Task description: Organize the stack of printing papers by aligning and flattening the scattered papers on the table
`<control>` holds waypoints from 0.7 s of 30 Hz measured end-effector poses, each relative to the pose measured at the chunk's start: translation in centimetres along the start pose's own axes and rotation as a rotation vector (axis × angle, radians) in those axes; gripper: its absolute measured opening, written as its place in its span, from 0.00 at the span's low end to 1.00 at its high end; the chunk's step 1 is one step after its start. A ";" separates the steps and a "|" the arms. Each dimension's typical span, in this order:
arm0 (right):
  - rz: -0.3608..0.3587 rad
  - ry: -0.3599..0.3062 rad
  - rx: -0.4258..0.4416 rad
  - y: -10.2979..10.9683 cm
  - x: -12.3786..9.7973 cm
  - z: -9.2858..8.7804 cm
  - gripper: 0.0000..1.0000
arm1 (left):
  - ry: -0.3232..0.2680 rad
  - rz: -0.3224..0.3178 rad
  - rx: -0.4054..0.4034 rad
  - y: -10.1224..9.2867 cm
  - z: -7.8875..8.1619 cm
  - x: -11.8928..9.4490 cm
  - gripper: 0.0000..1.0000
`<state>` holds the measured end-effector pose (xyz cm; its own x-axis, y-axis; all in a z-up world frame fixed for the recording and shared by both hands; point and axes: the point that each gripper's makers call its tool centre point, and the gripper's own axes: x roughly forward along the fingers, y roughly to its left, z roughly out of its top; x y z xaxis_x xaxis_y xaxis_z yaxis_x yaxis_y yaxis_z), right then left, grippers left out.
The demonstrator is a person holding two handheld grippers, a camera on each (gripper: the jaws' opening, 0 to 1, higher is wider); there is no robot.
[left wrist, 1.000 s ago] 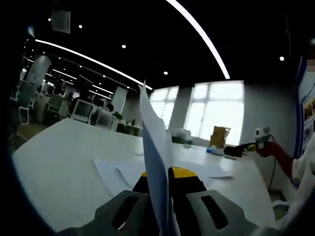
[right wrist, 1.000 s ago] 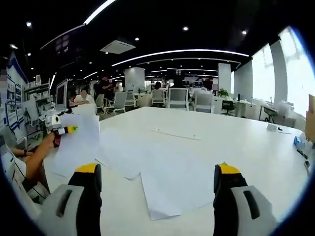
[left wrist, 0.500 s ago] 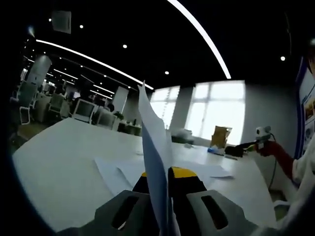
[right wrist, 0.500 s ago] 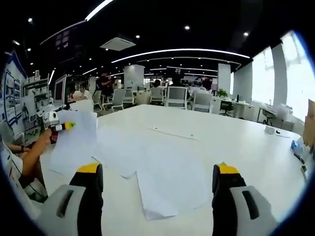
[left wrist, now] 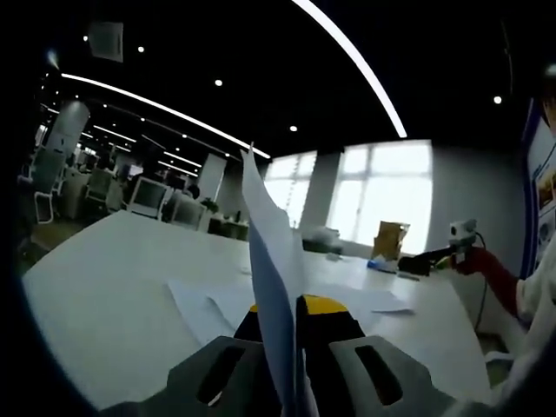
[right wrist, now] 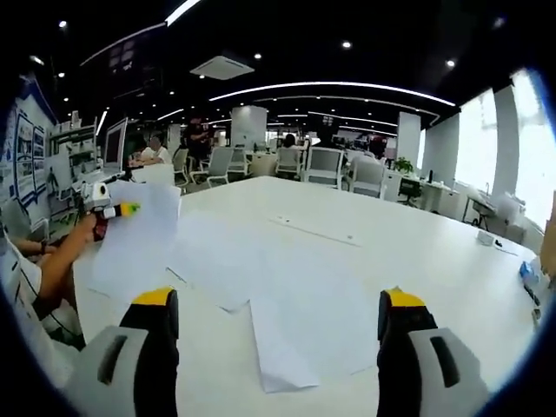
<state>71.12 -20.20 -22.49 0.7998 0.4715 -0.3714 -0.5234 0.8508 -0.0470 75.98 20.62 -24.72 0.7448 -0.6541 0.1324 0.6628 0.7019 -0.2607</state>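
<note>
In the left gripper view my left gripper (left wrist: 291,306) is shut on a white sheet (left wrist: 268,252) that stands upright and edge-on between the yellow-tipped jaws. More loose sheets (left wrist: 213,300) lie overlapping on the white table (left wrist: 104,287) beyond it. My right gripper (left wrist: 434,254) shows far right, held by a hand. In the right gripper view my right gripper (right wrist: 278,304) is open wide above the scattered sheets (right wrist: 300,317), nothing between its jaws. The left gripper (right wrist: 111,208) appears at the left there, holding its sheet (right wrist: 135,248) up off the table.
A person's forearm (right wrist: 54,271) reaches in at the left table edge. A cardboard box (left wrist: 388,240) and small items stand at the table's far end near the windows. Office chairs (right wrist: 326,167) and seated people line the far side.
The right gripper view has shifted slightly, so that camera has moved a little. The left gripper still holds the sheet upright; the papers on the table lie as before.
</note>
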 end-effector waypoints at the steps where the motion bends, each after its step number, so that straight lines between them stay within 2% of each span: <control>1: 0.002 0.001 0.003 0.0 0.1 0.0 0.90 | 0.000 0.000 -0.001 0.0 0.0 0.0 0.06; 10: 0.005 0.045 0.015 -0.2 1.0 0.0 0.90 | 0.001 0.003 -0.001 -0.1 -0.1 0.0 0.06; 21: -0.009 0.082 -0.046 -0.3 2.3 0.5 0.90 | 0.001 0.007 -0.002 0.0 -0.1 -0.1 0.06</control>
<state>73.28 -19.23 -22.91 0.7788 0.4421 -0.4450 -0.5309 0.8424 -0.0923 75.95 20.66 -24.80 0.7492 -0.6496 0.1293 0.6575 0.7060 -0.2633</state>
